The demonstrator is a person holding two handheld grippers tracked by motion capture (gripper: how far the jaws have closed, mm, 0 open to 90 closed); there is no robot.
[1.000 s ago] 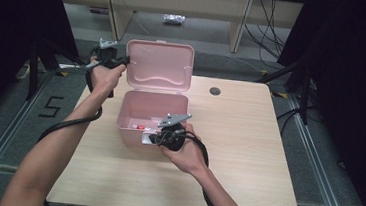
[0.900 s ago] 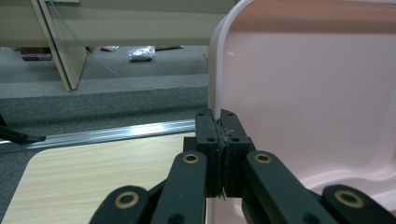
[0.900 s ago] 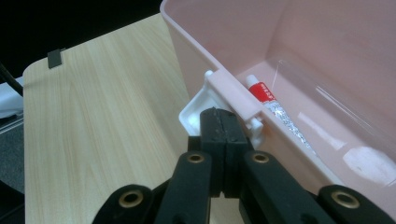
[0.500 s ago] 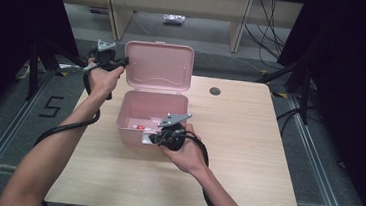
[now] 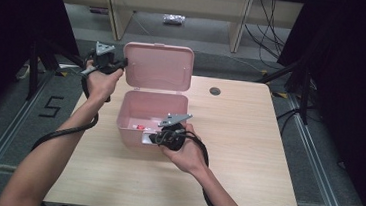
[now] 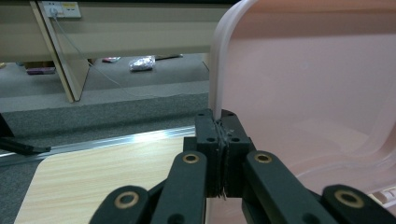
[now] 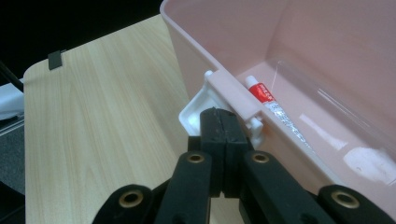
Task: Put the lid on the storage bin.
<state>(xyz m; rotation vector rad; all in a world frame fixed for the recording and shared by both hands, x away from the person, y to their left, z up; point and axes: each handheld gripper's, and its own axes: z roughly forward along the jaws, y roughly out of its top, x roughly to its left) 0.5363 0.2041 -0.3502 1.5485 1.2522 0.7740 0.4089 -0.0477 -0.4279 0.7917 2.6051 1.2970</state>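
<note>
A pink box (image 5: 129, 134) stands open on the wooden table (image 5: 248, 139), its lid (image 5: 158, 65) raised upright behind it. My left gripper (image 5: 120, 64) is shut on the lid's left edge (image 6: 215, 84). My right gripper (image 5: 154, 138) is at the box's front wall, shut on the white latch (image 7: 198, 108). Inside the box (image 7: 224, 32) lies a tube with a red and white label (image 7: 267, 99), also a small red spot on the box floor in the high view (image 5: 140, 127).
A round cable hole (image 5: 215, 91) sits in the table behind the box to the right. Black cables trail from both grippers across the table's near left. Beyond the table's far edge are wooden shelf legs (image 6: 58, 51) and grey floor.
The lid's top edge has dipped very slightly with the left gripper on it. The right hand has stayed in place on the latch.
</note>
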